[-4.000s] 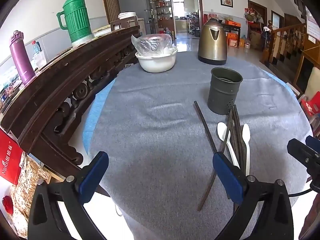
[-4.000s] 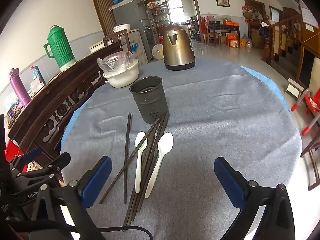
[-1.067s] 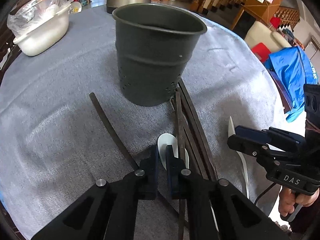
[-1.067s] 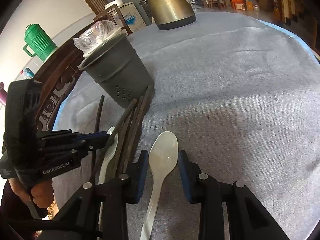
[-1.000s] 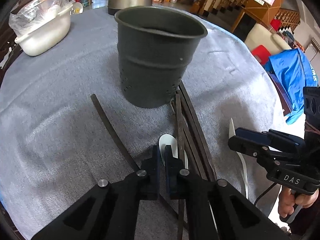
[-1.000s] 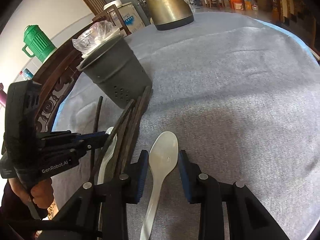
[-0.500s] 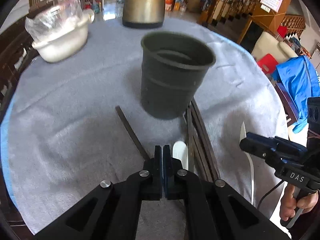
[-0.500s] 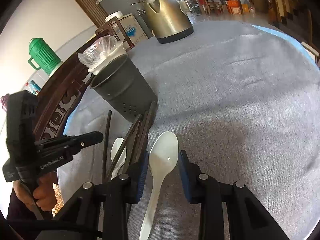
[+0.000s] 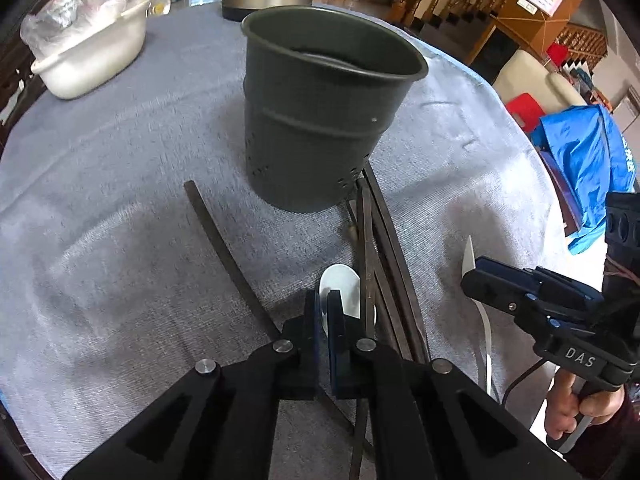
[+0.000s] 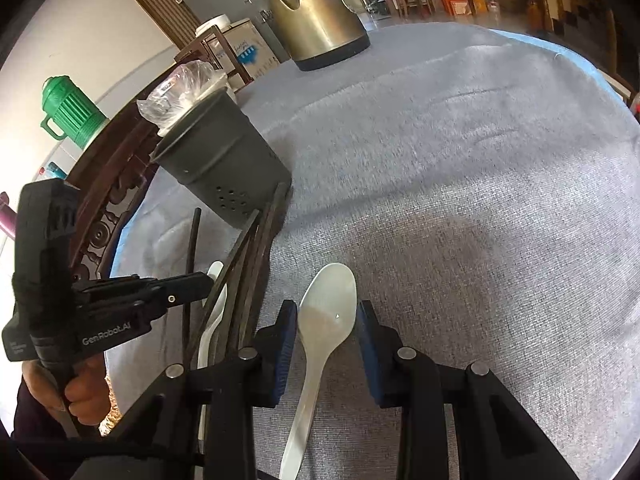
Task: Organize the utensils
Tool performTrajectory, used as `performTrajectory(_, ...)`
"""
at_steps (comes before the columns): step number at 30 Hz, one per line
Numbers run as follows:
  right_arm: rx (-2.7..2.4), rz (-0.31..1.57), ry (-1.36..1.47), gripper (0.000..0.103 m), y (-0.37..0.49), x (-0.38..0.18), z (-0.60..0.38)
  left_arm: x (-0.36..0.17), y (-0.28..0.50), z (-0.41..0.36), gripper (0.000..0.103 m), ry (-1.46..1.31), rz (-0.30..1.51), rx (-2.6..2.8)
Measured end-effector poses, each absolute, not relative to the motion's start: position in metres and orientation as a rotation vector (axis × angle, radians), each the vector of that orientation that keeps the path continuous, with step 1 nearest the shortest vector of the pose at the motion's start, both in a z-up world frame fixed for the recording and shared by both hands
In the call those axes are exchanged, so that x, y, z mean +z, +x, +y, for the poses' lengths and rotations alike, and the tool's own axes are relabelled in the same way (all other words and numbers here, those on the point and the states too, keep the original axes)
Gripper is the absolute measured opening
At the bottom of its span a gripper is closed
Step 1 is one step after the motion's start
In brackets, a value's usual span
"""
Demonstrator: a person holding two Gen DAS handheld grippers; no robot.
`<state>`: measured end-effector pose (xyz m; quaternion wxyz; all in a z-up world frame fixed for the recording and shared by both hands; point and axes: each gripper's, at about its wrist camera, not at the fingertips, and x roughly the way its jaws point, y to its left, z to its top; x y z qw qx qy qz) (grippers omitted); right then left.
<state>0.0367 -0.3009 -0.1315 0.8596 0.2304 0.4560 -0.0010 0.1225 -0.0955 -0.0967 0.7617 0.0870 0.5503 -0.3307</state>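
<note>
Left gripper (image 9: pixel 324 312) back down after a brief lift, fingers pressed together on the edge of 1 white spoon (image 9: pixel 344 294) beside the chopsticks (image 9: pixel 384 264), apparently pinching it; right gripper (image 10: pixel 326 324) straddles the other spoon (image 10: pixel 326 312), unclamped; holder (image 9: pixel 320 120) empty.

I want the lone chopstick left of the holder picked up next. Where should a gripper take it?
Grip the lone chopstick at its bare middle, coming down from above with the fingers across its width. It lies flat on the grey cloth, apart from the chopstick bundle, and its near end runs under the left gripper.
</note>
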Motion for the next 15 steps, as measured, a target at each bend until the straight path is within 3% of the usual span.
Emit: performTrajectory(15,0.006,0.949,0.465,0.033,0.039,-0.133,-0.298,-0.104,0.127,-0.112,0.007,0.204,1.223,-0.711)
